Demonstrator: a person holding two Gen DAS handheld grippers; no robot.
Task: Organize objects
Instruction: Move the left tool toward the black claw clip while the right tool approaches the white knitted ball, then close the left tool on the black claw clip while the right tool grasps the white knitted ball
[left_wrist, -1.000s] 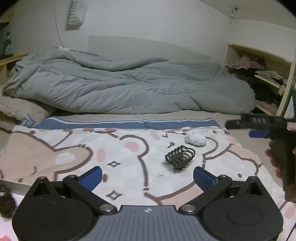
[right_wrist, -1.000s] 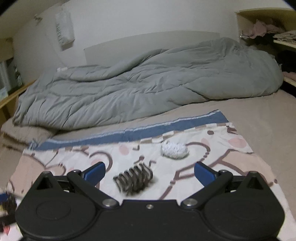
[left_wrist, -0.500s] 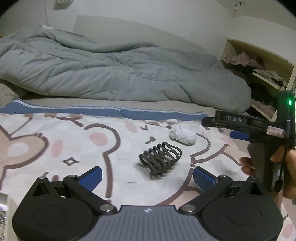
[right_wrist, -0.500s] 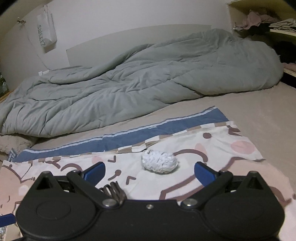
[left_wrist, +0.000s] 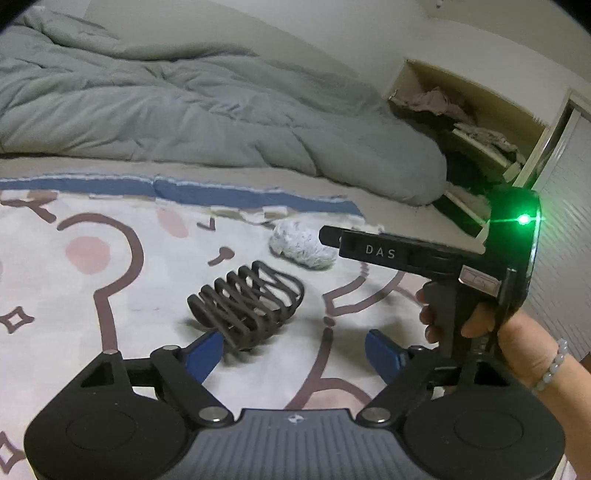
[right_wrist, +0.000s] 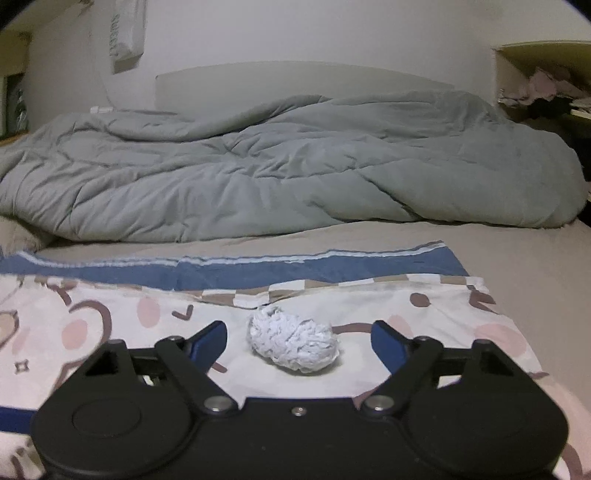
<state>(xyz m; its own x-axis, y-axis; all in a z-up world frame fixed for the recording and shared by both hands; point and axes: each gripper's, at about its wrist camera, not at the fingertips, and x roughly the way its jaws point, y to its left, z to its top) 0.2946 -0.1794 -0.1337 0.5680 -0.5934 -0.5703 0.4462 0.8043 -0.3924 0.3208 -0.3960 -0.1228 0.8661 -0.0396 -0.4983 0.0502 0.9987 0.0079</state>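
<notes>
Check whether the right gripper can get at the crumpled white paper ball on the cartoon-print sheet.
Probably yes. The crumpled white paper ball lies just ahead of the right gripper, roughly centred between its closing blue fingers, which don't yet touch it. Nothing blocks the way.

One dark hair claw clip (left_wrist: 246, 309) is lying on one bear-print sheet (left_wrist: 110, 266), and one crumpled white wad (right_wrist: 293, 345) is sitting just beyond the clip on that same sheet. One grey duvet (right_wrist: 277, 166) is bunching up farther back, beyond the sheet. One open shelf unit (left_wrist: 480, 122) is standing past the duvet's end, holding a heap of clothes too jumbled to count.
</notes>
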